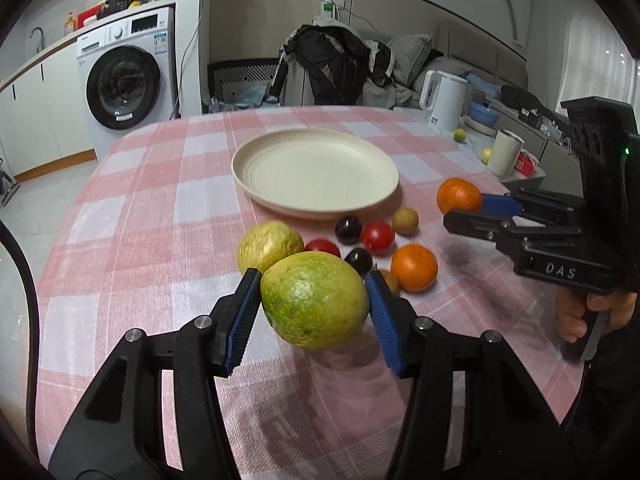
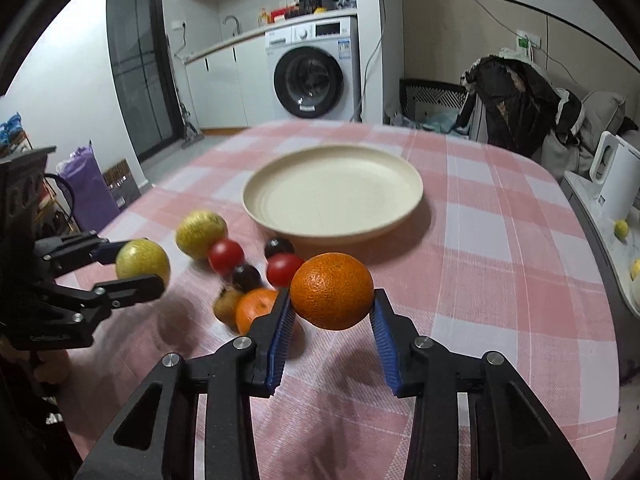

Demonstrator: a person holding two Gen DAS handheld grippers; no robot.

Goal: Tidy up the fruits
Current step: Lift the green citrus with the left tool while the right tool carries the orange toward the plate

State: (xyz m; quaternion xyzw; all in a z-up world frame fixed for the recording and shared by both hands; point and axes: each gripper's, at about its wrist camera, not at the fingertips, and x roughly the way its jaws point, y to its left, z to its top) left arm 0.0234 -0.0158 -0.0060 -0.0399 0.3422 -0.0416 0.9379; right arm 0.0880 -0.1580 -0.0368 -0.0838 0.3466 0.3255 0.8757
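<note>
A round table under a pink-and-white checked cloth [image 1: 160, 184] filled both views, with a wide, shallow cream plate [image 1: 316, 204] standing empty toward its far side. Nearer, the left gripper [image 1: 314, 304] pinched a large green-yellow guava-like fruit [image 1: 315, 300] between its blue ribbed pads, lifted clear of the cloth near the table's front edge. The right gripper [image 2: 332, 308] was closed the same way on a round orange mandarin [image 2: 332, 296], raised off the cloth to the right of the loose fruit and just short of the plate.

Between the grippers and the plate lay the rest on the cloth: a second yellow-green fruit [image 1: 270, 246], a second mandarin [image 1: 414, 268], two red tomato-like fruits [image 1: 378, 237], two dark plum-coloured ones [image 1: 348, 229] and a small tan longan-like fruit [image 1: 405, 220]. A brownish fruit behind the left gripper's right finger was too hidden to name.

By the look of it, the green fruit was the heavier load, firm and smooth-skinned, best gripped across its widest middle as it was. The mandarin appeared light but soft-skinned, likely to dent under a hard squeeze. The small round pieces seemed apt to roll and would want a gentle pinch at their equators.
</note>
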